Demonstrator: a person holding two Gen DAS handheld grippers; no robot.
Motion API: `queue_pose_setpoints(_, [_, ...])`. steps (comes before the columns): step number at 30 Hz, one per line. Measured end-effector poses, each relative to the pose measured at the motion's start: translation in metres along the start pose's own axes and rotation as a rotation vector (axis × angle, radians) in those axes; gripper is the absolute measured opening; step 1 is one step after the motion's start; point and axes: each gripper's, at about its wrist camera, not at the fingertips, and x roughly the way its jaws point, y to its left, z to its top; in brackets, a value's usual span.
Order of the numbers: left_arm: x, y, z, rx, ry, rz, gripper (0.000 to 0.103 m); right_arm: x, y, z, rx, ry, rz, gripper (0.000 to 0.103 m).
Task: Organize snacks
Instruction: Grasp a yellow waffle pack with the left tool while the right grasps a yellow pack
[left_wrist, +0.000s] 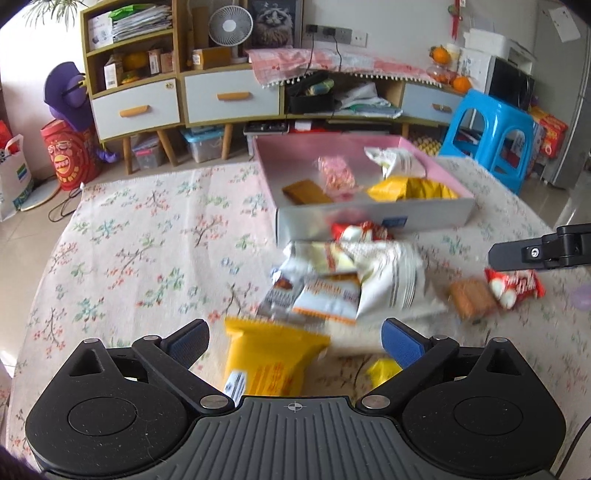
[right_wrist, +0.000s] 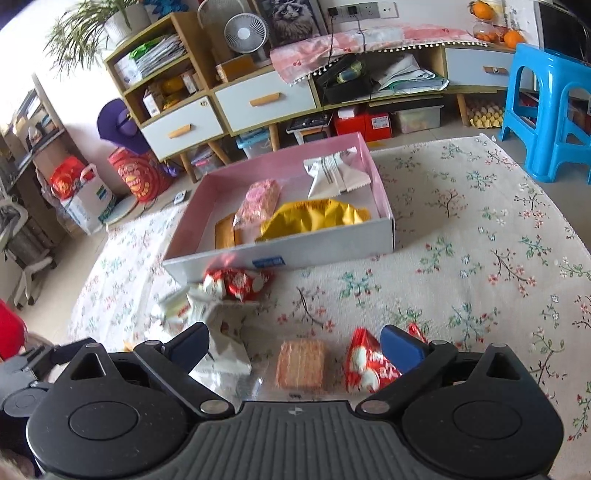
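Note:
A pink-lined box (left_wrist: 373, 218) (right_wrist: 280, 258) on the floral cloth holds a yellow bag (left_wrist: 410, 189) (right_wrist: 314, 218), a pink packet (right_wrist: 258, 201), a white packet (right_wrist: 332, 173) and a brown biscuit. In front lies a heap of white packets (left_wrist: 354, 280) (right_wrist: 221, 332) and a red packet (right_wrist: 236, 282). My left gripper (left_wrist: 295, 338) is open, with a yellow packet (left_wrist: 269, 362) between its fingers. My right gripper (right_wrist: 295, 345) is open above a wrapped biscuit (right_wrist: 301, 363) (left_wrist: 472, 297) and a red packet (right_wrist: 365, 365) (left_wrist: 515, 288).
The table's round edge drops off at the left (left_wrist: 62, 236). A blue stool (left_wrist: 495, 136) (right_wrist: 550, 107) stands beyond the far right edge. A low cabinet (left_wrist: 229, 96) runs along the back wall. The right gripper's finger (left_wrist: 535, 253) shows at the right of the left wrist view.

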Motion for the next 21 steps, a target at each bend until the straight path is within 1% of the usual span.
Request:
queue_pose_setpoints(5, [-0.004,0.007,-0.012,0.003,0.012,0.001,0.101,0.001,0.002,-0.013,-0.07,-0.006,-0.033,0.092])
queue_pose_setpoints(10, [-0.009,0.016,-0.025,0.011,0.007,0.015,0.101,0.001,0.001,-0.024,-0.089,-0.016,-0.03,0.092])
queue_pose_setpoints(16, [-0.006,0.02,-0.037,0.042,0.028,0.045,0.101,0.002,0.009,-0.036,-0.135,-0.026,-0.029,0.092])
queue_pose_setpoints(18, [-0.006,0.021,-0.039,0.064,0.022,0.05,0.101,0.002,0.013,-0.04,-0.138,-0.016,-0.019,0.092])
queue_pose_setpoints(21, [-0.005,0.024,-0.042,0.102,-0.014,0.042,0.101,0.003,0.022,-0.047,-0.156,-0.007,0.002,0.092])
